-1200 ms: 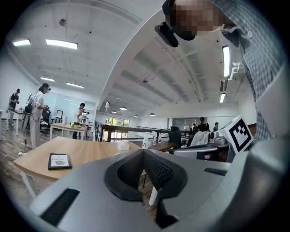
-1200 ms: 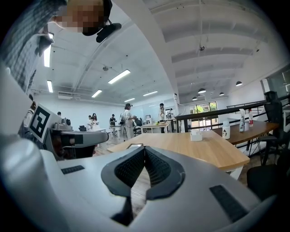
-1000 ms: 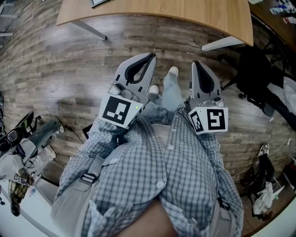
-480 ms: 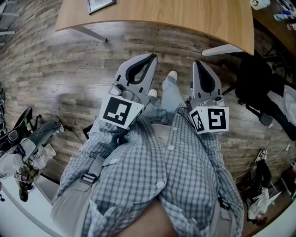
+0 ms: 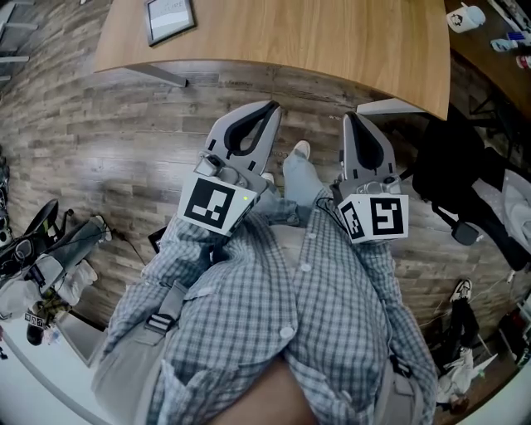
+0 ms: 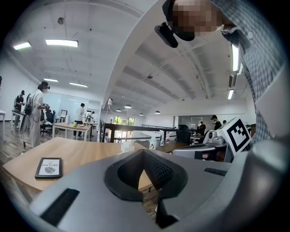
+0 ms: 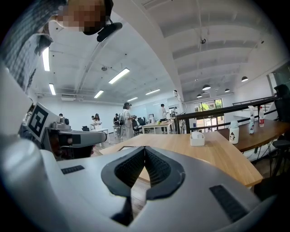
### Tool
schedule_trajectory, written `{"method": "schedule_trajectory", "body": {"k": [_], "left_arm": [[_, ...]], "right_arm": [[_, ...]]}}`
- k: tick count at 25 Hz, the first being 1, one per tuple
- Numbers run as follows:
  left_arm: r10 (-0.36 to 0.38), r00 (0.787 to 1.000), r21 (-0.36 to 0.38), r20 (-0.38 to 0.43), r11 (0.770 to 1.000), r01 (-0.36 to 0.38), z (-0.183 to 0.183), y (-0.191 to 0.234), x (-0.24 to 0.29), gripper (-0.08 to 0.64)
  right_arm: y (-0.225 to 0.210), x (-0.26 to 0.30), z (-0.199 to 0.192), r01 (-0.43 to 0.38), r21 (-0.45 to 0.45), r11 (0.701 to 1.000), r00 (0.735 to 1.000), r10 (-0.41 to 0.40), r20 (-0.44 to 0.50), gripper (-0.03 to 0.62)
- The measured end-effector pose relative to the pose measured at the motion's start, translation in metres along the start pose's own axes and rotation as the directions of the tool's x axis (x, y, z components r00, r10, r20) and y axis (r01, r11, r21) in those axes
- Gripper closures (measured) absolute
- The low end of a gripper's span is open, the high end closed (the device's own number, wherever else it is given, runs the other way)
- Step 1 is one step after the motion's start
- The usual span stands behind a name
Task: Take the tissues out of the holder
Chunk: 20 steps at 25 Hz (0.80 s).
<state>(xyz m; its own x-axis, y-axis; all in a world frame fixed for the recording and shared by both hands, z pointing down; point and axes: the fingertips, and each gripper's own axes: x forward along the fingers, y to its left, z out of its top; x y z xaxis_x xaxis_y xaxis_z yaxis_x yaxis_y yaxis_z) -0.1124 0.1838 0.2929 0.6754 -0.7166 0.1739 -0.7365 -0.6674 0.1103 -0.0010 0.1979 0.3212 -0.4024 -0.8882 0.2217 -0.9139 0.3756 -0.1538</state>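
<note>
A small white tissue holder [image 7: 197, 138] with a tissue sticking out stands far off on the wooden table [image 5: 332, 41]; in the left gripper view the same white holder [image 6: 127, 146] shows small and distant. It is outside the head view. My left gripper [image 5: 272, 106] and right gripper [image 5: 350, 118] hang side by side over the wood floor, short of the table's near edge. Both are shut, tips touching, with nothing in them. The left gripper's [image 6: 144, 152] and the right gripper's [image 7: 145, 148] closed tips also show in their own views.
A framed card [image 5: 170, 18] lies on the table's left part. White table legs [image 5: 390, 106] stand just ahead. A dark chair with bags [image 5: 452, 158] is at the right, clutter [image 5: 41, 266] at the left. A bottle [image 7: 234, 132] stands on a farther table; people stand in the background.
The person has walked forward: the table and its framed card have come closer in the head view. Both grippers moved along with them, still shut and empty.
</note>
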Motion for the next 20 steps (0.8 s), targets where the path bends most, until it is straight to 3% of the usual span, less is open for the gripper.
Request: {"method": "schedule_trajectory", "body": {"k": [20], "left_arm": [[0.069,0.998,0.012,0.001,0.998,-0.069,0.023,0.005,0.082,0.558]], "right_arm": [[-0.076,0.047,0.027,-0.074,-0.021,0.997,0.997,0.074,0.006,0.581]]}}
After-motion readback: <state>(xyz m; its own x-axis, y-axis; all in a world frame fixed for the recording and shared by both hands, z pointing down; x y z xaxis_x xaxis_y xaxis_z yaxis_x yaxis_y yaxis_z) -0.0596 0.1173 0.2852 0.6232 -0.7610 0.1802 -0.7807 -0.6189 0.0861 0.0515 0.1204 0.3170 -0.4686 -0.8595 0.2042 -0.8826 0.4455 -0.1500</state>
